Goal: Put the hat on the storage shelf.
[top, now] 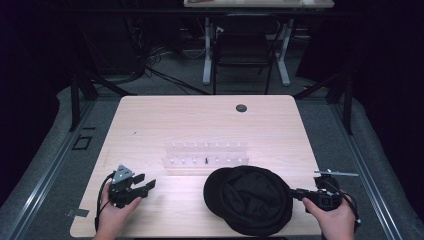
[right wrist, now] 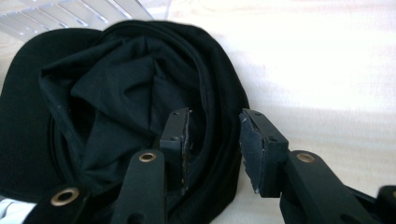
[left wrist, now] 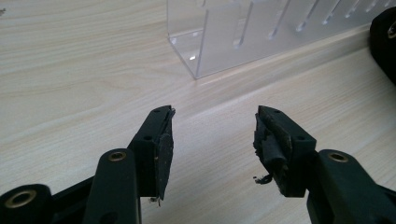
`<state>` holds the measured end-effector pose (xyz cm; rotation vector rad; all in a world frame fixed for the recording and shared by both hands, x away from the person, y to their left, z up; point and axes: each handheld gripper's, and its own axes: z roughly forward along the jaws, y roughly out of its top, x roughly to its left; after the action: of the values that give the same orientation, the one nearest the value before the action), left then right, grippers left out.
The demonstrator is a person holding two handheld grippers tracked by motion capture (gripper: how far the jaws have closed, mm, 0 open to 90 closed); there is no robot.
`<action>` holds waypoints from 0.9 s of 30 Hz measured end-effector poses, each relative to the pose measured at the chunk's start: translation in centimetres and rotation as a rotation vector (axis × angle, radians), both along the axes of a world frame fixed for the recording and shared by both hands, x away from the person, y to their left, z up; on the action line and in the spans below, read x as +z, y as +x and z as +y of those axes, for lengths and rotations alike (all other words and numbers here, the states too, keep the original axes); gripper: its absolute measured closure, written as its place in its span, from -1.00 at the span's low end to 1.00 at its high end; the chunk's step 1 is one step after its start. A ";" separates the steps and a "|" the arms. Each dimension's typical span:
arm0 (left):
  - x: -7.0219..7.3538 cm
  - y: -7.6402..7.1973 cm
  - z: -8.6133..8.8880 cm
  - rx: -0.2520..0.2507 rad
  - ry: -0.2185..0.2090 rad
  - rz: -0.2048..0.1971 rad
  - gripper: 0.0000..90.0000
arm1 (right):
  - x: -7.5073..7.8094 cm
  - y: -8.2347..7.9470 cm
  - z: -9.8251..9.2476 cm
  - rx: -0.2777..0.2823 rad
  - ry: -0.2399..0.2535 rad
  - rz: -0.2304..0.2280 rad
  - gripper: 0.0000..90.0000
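— Right gripper view first: our right gripper (right wrist: pixel 212 133) straddles the black cap's (right wrist: pixel 112 93) soft, creased fabric rim at lower centre, jaws partly open, pads not pressing.

— And our left gripper (left wrist: pixel 212 133)?

— Wide open over pale woodgrain table (left wrist: pixel 70 70), holding nothing. Farther off, upper right, we see the clear ribbed acrylic rack (left wrist: pixel 261 32).
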<state>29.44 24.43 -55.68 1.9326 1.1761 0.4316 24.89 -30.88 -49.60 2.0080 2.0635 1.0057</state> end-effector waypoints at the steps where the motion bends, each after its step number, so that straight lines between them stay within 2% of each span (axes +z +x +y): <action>1: -0.1 0.1 -0.1 0.002 -0.002 -0.007 0.04 | -0.1 0.0 -0.1 0.004 0.002 0.005 0.41; 3: 0.0 0.1 0.0 0.003 -0.011 -0.004 0.04 | -0.3 -0.2 -0.3 -0.009 -0.015 0.032 0.41; 5: 0.0 0.2 0.0 0.003 -0.012 0.002 0.04 | -0.5 -0.1 -0.4 -0.005 -0.010 0.039 0.42; 7: 0.0 0.2 0.0 0.003 -0.011 0.001 0.04 | -0.9 0.0 -0.5 0.000 0.001 0.065 0.43; 8: -0.1 0.2 -0.1 0.005 -0.011 -0.006 0.04 | -1.0 0.1 -0.4 -0.002 -0.010 0.086 0.43; 13: 0.0 0.2 -0.2 0.003 -0.010 -0.004 0.04 | -1.9 0.7 -0.2 0.005 -0.020 0.124 0.49; 21: -0.1 0.2 -0.2 0.002 0.001 -0.002 0.04 | -3.0 1.9 -0.9 -0.003 0.025 0.227 0.53; 22: -0.1 0.2 -0.2 0.004 -0.002 -0.001 0.04 | -3.2 2.1 -1.0 -0.014 0.043 0.234 0.54; 27: -0.2 0.2 -0.2 0.002 -0.001 -0.004 0.04 | -3.4 2.7 -1.3 -0.021 0.064 0.259 0.54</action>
<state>29.62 24.18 -55.84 1.9284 1.1759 0.4356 27.55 -32.14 -53.04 2.2963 2.1501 0.8569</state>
